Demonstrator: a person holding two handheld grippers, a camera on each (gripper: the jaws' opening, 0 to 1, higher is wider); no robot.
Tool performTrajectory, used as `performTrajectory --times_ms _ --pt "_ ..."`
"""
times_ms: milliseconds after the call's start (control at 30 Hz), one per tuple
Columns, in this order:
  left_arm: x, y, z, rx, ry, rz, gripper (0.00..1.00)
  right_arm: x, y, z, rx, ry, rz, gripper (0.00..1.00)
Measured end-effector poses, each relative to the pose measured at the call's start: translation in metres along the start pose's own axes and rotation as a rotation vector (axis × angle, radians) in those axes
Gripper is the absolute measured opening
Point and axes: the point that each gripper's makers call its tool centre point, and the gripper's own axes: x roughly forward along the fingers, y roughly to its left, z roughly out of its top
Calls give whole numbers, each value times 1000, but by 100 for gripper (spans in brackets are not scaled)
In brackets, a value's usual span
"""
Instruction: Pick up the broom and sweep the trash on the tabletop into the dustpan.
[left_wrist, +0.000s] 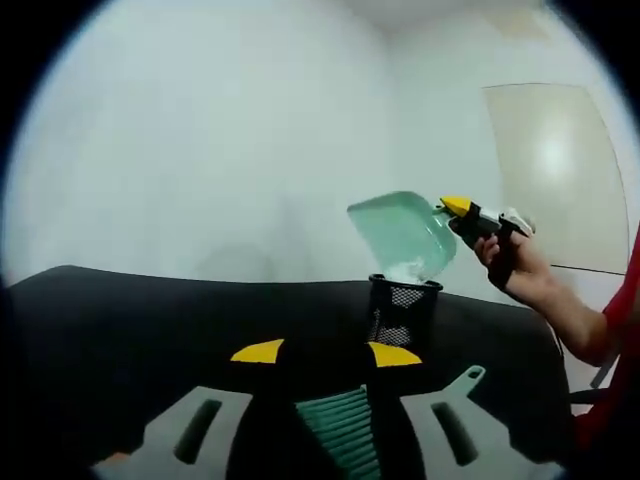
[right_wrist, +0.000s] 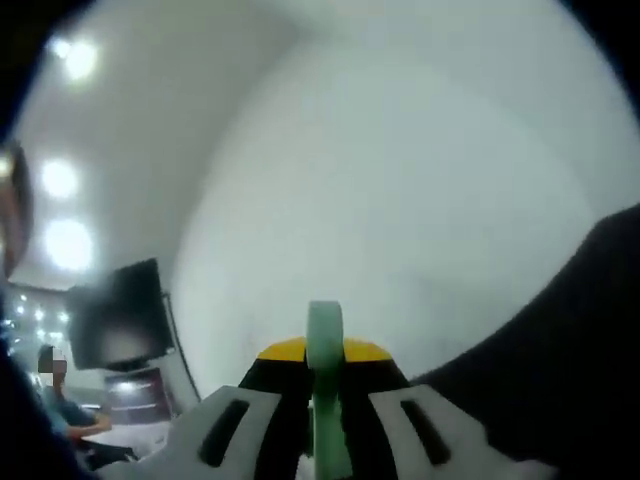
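Left claw (left_wrist: 325, 352): seen at 6 o'clock in the left gripper view, its yellow-tipped jaws closed on the broom (left_wrist: 345, 430); only a ribbed green stretch of the broom is seen between them, the rest being cut off at the bottom edge.
Surface (left_wrist: 150, 320): black, spread across the lower half of the left gripper view; no trash can be made out on it.
Mesh basket (left_wrist: 403, 312): black, stood on the surface just past the left claw's tips, toward 5 o'clock.
Dustpan (left_wrist: 402, 233): pale green, tilted above the mesh basket, its lower lip at the basket's mouth; something whitish is seen there but cannot be identified.
Right claw (right_wrist: 323, 352): closed on the dustpan's green handle, which is seen edge-on between the jaws in the right gripper view; the pan itself is hidden.
Hand (left_wrist: 520, 268): wrapped around the right claw at 3 o'clock in the left gripper view.
Background: a blurred person and a dark screen at 8 o'clock in the right gripper view.
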Motion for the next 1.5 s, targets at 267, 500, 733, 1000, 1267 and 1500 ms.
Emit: performTrajectory --times_ms 267,500,733,1000,1267,1500 --pt "0 1 1 -2 -3 0 29 3 29 11 -238 -13 32 12" --pt "-1 1 1 -4 -5 2 29 3 33 22 -238 -36 38 12" --pt "-3 7 4 -19 -23 23 30 -29 -6 64 107 -130 -30 12" --pt "-3 4 9 -7 -47 24 33 -99 -76 40 526 -83 -209 12" --pt "2 5 14 23 -64 36 48 -178 -107 -39 796 98 -460 12" --pt "1 7 14 14 -72 34 46 -193 -112 -59 818 145 -496 12"
